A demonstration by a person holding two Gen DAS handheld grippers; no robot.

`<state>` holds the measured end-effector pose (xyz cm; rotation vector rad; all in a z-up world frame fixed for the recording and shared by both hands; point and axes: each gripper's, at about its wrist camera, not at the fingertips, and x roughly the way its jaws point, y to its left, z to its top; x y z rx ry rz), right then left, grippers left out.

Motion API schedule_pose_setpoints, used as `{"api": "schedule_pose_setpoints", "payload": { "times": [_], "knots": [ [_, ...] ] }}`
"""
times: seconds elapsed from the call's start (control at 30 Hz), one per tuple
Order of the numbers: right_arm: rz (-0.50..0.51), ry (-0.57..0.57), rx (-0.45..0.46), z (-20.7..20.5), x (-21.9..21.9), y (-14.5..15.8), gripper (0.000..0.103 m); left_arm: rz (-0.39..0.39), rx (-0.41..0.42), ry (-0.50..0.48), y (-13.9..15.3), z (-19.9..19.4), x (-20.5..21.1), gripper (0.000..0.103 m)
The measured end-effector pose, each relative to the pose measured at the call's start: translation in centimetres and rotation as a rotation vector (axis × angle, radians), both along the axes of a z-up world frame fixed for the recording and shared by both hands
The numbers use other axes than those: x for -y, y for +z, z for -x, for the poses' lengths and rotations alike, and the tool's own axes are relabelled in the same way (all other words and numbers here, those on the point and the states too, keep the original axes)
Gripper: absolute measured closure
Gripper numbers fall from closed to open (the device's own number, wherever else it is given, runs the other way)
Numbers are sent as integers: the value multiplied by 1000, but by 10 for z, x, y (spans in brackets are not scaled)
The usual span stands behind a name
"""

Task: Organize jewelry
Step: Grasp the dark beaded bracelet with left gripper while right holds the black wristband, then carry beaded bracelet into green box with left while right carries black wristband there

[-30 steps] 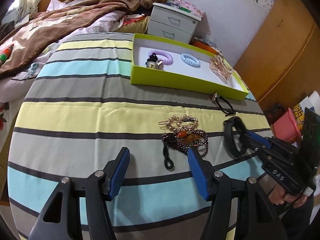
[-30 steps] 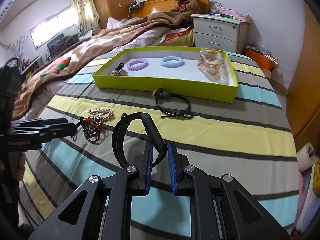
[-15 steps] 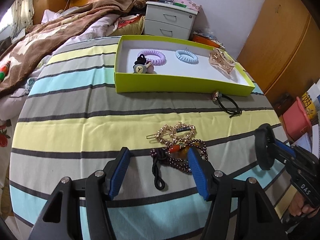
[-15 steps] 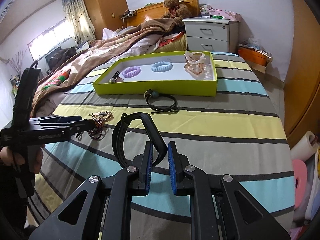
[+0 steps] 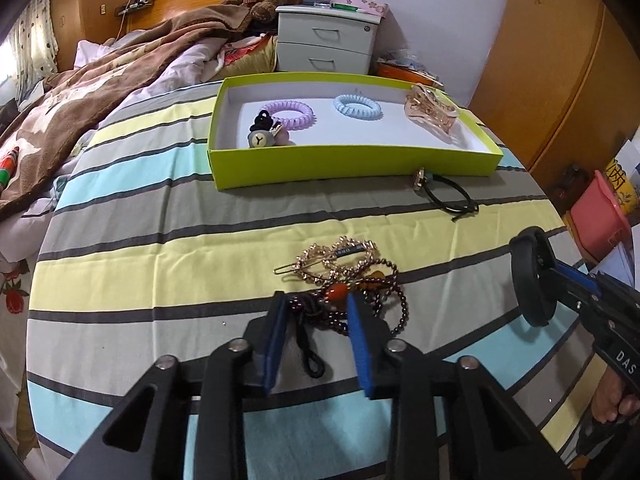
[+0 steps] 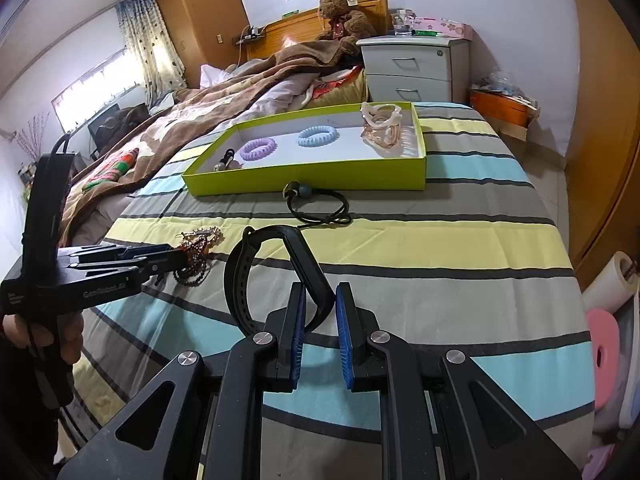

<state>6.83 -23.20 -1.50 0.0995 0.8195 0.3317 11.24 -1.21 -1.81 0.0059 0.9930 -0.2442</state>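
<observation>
- The left gripper (image 5: 316,312) points down at the tangle of beaded bracelet (image 5: 360,304) and gold hair clip (image 5: 328,258) lying mid-way across the striped tabletop (image 5: 160,248), toward its near edge; its jaws are closing with the beads and black cord between the blue pads, though the pads do not yet seem to press on them
- That low, steep approach suits loose strands that must be pinched from above
- The right gripper (image 6: 320,312) is narrow, clamped on a black band (image 6: 260,264) held clear above the cloth, probably waiting its turn for the box
- The green box (image 5: 352,160) sits at the far edge and already holds a purple coil tie (image 5: 292,114), a blue coil tie (image 5: 357,106), a small black charm tie (image 5: 262,132) and a clear claw clip (image 5: 430,110), so it is plainly the collecting place
- A black hair tie (image 5: 448,192) lies just outside the box's near wall, not yet sorted
</observation>
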Motion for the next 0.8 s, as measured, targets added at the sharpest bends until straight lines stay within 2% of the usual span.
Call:
{"api": "schedule_pose_setpoints", "payload": {
  "times": [0.1, 0.37, 0.8],
  "knots": [
    [1, -6, 1, 0, 1, 0, 87, 25, -6, 2, 1, 2, -2, 82],
    [-2, -12, 11, 2, 0, 3, 87, 49, 11, 11, 7, 11, -6, 83],
    [-9, -12, 38, 6, -3, 14, 87, 122, 68, 19, 35, 22, -18, 85]
  ]
}}
